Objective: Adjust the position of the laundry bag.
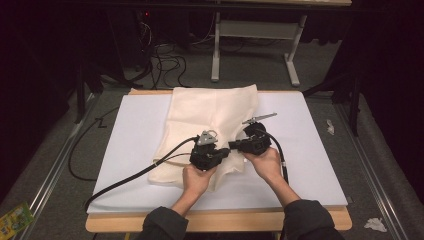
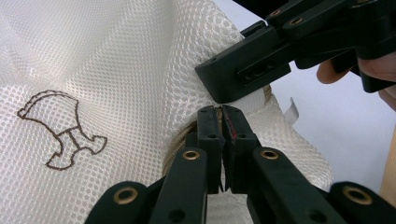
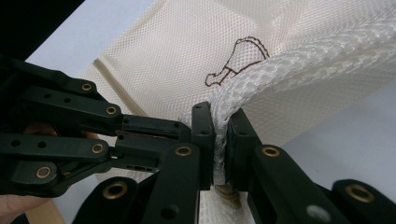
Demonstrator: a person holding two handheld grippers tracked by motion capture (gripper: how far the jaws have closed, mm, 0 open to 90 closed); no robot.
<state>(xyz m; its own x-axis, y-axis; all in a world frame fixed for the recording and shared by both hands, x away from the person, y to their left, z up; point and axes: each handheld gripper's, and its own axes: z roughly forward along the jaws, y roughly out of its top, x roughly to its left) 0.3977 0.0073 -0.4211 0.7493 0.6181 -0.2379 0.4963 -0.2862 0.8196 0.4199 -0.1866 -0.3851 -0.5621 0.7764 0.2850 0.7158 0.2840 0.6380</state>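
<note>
The white tabletop (image 1: 310, 150) carries a cream mesh bag (image 1: 210, 115), spread flat over its far middle with the near edge bunched where both tools meet. The left hand-held gripper (image 1: 226, 151) has its jaws pressed together on the bag's corded near hem, and the right hand-held gripper (image 1: 234, 145), facing it almost tip to tip, is clamped on a thick gathered roll of the same mesh. Judging by this, the gripping is done and the work proper, whether folding, opening or pulling the hem along, has barely begun: most of the bag lies unmoved and its far edge is flat at the back of the tabletop. The high view gives the overall layout, the two hands (image 1: 196, 179) close together and the cables trailing off to the left. The left gripper view adds what the high view cannot resolve: a small brown outline stitched on the mesh (image 2: 60, 130) and a beige zip or cord at the hem (image 2: 180, 140). The right gripper view shows the mesh squeezed between its jaws and a knotted cord end (image 3: 229, 195) hanging below them.
</note>
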